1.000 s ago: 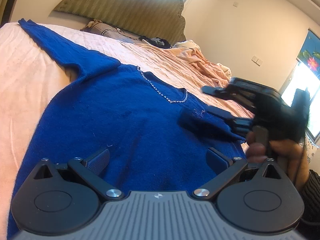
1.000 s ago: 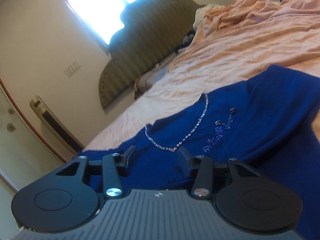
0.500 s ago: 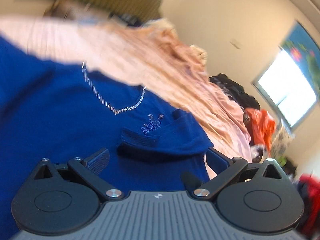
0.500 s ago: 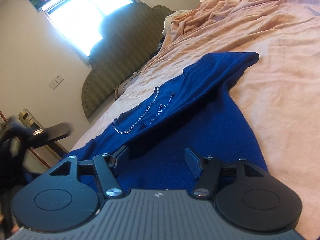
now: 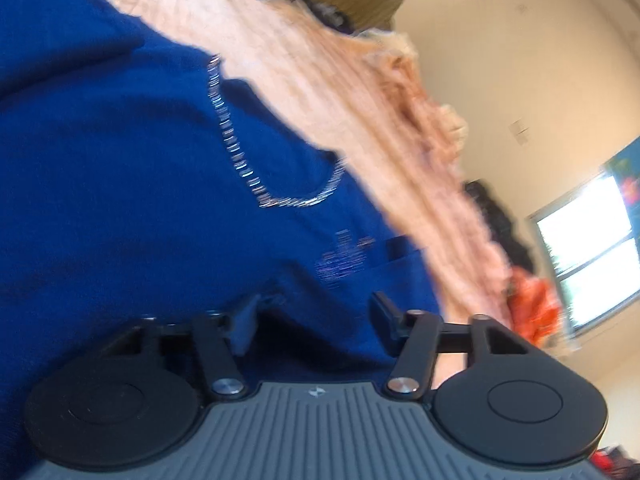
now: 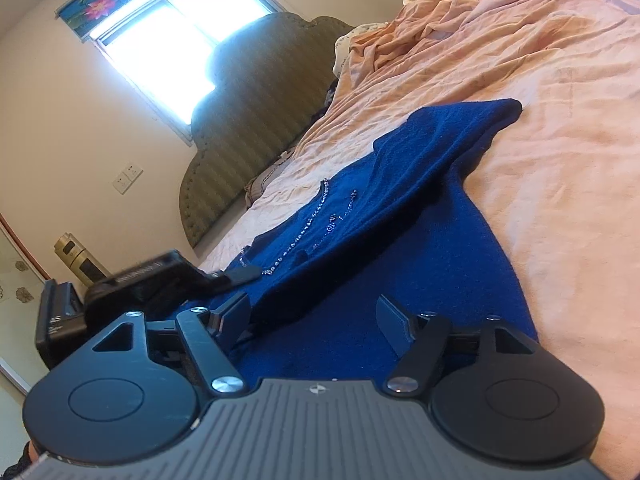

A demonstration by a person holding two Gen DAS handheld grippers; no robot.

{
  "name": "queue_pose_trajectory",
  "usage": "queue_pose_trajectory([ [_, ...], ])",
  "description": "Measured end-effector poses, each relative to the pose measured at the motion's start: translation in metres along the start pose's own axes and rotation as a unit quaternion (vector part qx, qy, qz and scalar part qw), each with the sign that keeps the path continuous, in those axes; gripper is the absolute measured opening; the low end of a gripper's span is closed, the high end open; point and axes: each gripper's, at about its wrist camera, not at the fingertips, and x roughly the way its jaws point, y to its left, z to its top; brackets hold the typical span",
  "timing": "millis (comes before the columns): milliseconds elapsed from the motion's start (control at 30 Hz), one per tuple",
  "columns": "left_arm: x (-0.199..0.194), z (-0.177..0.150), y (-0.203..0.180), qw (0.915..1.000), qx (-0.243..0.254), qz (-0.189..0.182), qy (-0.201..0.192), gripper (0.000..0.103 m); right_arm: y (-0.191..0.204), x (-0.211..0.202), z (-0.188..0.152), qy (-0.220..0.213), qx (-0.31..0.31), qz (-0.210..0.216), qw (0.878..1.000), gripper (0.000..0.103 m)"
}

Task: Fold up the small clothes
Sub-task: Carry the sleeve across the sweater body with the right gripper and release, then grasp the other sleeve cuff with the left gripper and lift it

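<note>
Since a moment ago the left gripper [image 5: 316, 312] has dipped close over the blue sweater [image 5: 120, 184] on the pink bedsheet [image 6: 560, 160]; its picture is blurry. Both tongs are wide and hold nothing. The right gripper [image 6: 314, 316] sits at the sweater's hem, sleeve toward 1 o'clock.

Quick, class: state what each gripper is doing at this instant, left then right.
Left gripper: open, holding nothing, over the blue knitted sweater.
Right gripper: open, empty, low above the same sweater.
</note>
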Motion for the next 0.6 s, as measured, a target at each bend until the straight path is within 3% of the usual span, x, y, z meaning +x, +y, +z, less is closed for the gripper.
queue_pose_trajectory([
  [67, -0.002, -0.001, -0.001, 1.0, 0.003, 0.0, -0.006, 0.051, 0.001, 0.0, 0.0, 0.0, -0.001, -0.001, 1.0, 0.074],
  [133, 0.002, -0.001, -0.007, 0.9995, 0.023, 0.021, -0.008, 0.018, 0.001, 0.0, 0.0, 0.0, -0.002, -0.003, 1.0, 0.074],
  [233, 0.005, 0.001, -0.013, 0.9979, 0.051, 0.04, -0.001, 0.006, 0.003, 0.001, -0.001, 0.001, -0.004, -0.006, 1.0, 0.073],
  [300, 0.0, 0.002, -0.025, 0.995, 0.09, 0.042, -0.006, 0.006, 0.003, 0.001, 0.0, 0.001, -0.006, -0.007, 1.0, 0.073],
  [433, -0.033, 0.018, -0.068, 0.9744, 0.203, 0.051, -0.082, 0.006, 0.004, 0.001, -0.001, -0.001, -0.007, -0.01, 1.0, 0.073],
  [600, -0.107, 0.044, -0.09, 0.936, 0.273, 0.049, -0.216, 0.005, 0.005, 0.001, -0.001, -0.001, -0.008, -0.012, 1.0, 0.073],
])
